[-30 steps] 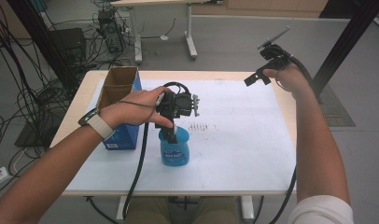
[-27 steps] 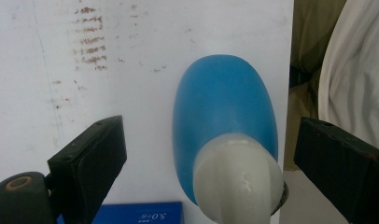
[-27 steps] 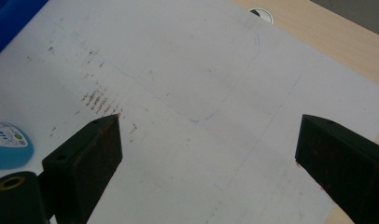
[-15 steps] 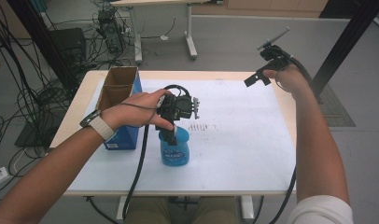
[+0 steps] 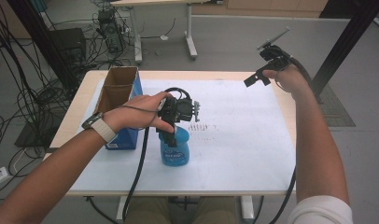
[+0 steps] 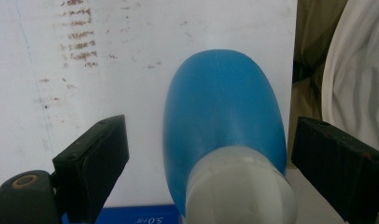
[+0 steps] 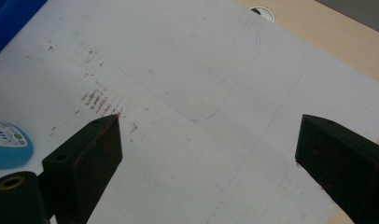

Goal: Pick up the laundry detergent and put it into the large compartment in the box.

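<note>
Nearest the person, a blue plastic bottle stands upright on the white sheet that covers the surface, a little left of the middle and toward the front edge. Its body is smooth and rounded, narrowing at the shoulder to a pale, whitish neck, and a printed label runs around its lower part. The left tool hangs directly over it, pointing down: in the left gripper view its two black, blocky jaws stand wide apart on either side of the neck, with clear gaps and no contact. The left hand grips the tool's body, a pale band on the wrist and a thick black cable trailing off the front edge.

Just left of the bottle sits an open blue cardboard box, brown inside. The sheet is matt and scuffed, with rows of short brownish marks beside the bottle and faint pencilled outlines.

Farther off, the right tool is held in the air above the far right corner, its jaws also spread wide and empty. The surface shows a light wooden rim. Beyond it lie a grey floor, tangled black cables and the legs of another table.
</note>
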Demonstrator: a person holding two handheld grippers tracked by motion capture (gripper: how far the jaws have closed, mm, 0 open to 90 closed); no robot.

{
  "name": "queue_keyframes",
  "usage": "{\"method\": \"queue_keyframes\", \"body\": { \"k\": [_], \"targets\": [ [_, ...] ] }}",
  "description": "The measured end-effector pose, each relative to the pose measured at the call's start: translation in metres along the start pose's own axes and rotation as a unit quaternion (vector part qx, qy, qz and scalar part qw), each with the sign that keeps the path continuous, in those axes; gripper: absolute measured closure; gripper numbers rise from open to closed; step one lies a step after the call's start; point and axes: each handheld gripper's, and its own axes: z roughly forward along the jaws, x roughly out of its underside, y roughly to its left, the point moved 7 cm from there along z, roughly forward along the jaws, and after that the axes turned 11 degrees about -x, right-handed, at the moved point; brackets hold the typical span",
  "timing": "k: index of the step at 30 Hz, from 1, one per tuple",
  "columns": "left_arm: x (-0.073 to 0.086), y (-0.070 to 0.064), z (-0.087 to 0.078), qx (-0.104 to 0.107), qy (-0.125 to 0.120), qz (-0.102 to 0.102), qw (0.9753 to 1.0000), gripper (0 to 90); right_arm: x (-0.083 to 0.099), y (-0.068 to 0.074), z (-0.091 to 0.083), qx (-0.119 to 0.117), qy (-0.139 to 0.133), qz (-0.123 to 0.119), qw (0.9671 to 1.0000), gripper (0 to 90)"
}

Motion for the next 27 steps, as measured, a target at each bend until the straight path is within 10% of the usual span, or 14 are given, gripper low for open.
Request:
{"method": "queue_keyframes", "body": {
  "k": [27],
  "targets": [
    [-0.003, -0.006, 0.017, -0.004, 0.014, 0.008, 0.9999, 14.6, 0.001, 0.001, 0.0, -0.002, -0.002, 0.001, 1.0, 7.1]
  ]
}}
